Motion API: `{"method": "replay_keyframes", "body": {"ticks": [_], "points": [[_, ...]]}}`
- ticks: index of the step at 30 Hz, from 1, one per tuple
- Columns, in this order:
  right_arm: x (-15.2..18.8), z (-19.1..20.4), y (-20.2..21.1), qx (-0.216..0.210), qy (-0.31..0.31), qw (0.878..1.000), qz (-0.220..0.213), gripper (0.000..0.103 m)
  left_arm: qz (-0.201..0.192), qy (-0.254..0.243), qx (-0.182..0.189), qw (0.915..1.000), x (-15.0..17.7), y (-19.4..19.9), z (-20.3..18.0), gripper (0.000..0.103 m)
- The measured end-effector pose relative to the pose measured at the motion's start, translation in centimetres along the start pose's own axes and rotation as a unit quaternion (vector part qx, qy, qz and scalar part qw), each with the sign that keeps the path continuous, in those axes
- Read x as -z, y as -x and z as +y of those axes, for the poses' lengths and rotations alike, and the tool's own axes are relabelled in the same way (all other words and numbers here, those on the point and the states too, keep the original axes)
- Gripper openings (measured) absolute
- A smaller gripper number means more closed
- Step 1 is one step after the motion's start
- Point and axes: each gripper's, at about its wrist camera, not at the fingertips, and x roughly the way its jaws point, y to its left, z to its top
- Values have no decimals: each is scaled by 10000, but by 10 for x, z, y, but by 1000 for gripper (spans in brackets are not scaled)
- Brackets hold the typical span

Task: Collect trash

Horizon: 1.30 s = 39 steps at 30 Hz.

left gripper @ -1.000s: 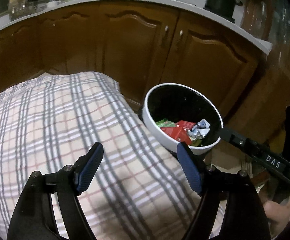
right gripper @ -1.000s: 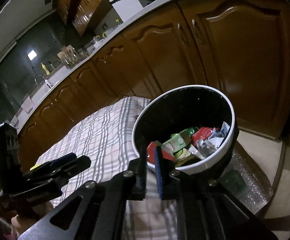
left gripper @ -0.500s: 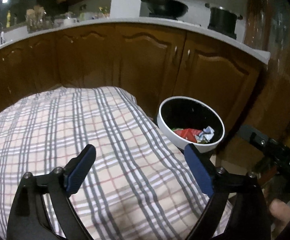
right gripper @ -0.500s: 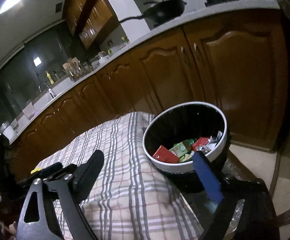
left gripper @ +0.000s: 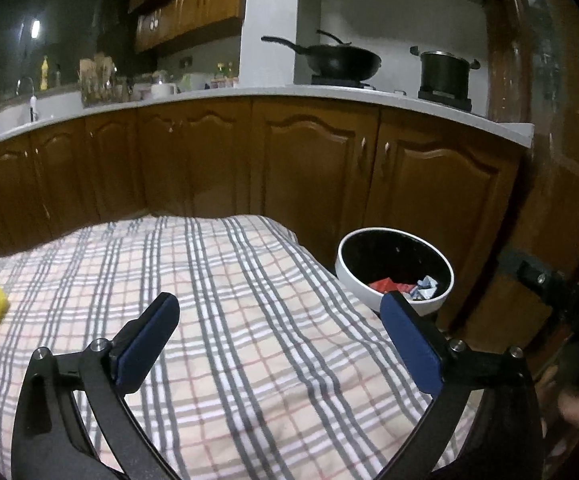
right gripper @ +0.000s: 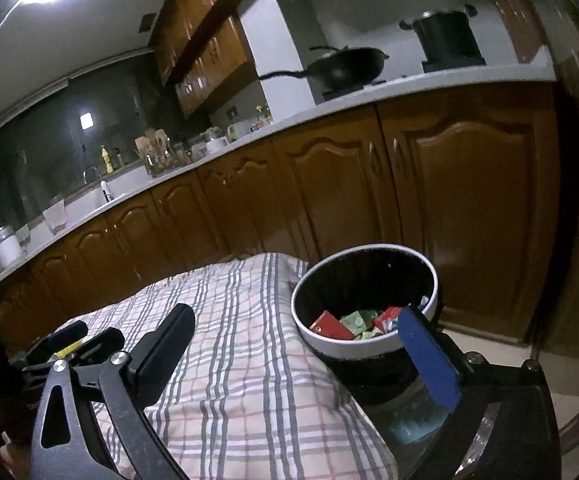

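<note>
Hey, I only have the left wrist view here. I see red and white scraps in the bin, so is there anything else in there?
Observer: Yes. The right wrist view shows green cartons next to a red carton in the bin.
Operator: Is the right claw carrying anything?
Observer: No. The right claw is open. Its jaws have just been opening, and nothing is between them.
Operator: What is the bin like below its rim?
Observer: It has a black body under the white rim.

Plaid tablecloth, white-rimmed black bin
</note>
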Motion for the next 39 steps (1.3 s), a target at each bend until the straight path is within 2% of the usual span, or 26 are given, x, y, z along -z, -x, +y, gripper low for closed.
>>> {"method": "replay_keyframes", "body": {"ticks": [5, 16, 29, 39], "points": [[9, 8, 10, 150, 298, 9990, -284, 103, -77, -38, -111, 9999, 9, 7, 1, 103], [38, 6, 3, 205, 357, 9990, -148, 103, -42, 35, -268, 9996, 30, 6, 9, 103], [42, 10, 11, 149, 488, 9980, -362, 103, -292, -105, -334, 9990, 31, 17, 2, 103], [42, 9, 11, 140, 485, 9981, -365, 103, -293, -124, -342, 9989, 31, 18, 0, 103]]}}
